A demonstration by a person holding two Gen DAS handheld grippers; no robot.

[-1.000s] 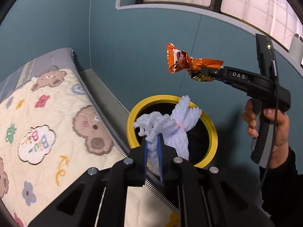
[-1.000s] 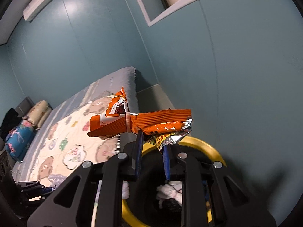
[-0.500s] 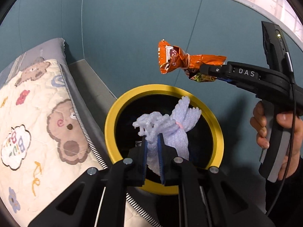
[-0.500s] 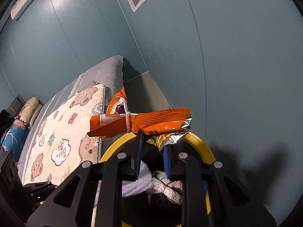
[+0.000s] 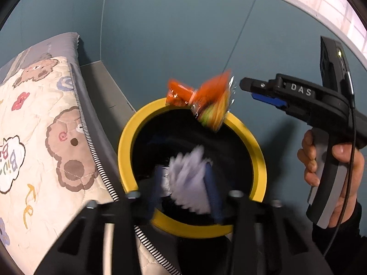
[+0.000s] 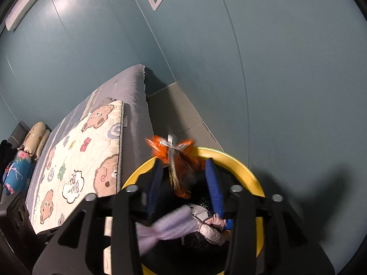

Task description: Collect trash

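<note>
A black bin with a yellow rim [image 5: 259,158] [image 6: 250,174] stands on the floor between the bed and the wall. My left gripper [image 5: 183,183] is open above the bin; the white foam netting [image 5: 188,178] is blurred between its blue fingers, falling; it also shows in the right wrist view [image 6: 169,226]. My right gripper [image 6: 185,183] [image 5: 247,90] is open over the bin's far rim. The orange snack wrapper [image 5: 204,100] [image 6: 179,158] is blurred in mid-air, falling toward the bin. Other trash [image 6: 211,226] lies inside.
A bed with a bear-print quilt [image 5: 34,137] [image 6: 87,155] runs along the left, close to the bin. The teal wall [image 5: 183,34] is right behind the bin. Pillows [image 6: 20,167] lie at the bed's far end.
Both grippers opened over the bin. The orange wrapper and the foam netting left the fingers and are dropping. The left gripper moved further over the bin.
</note>
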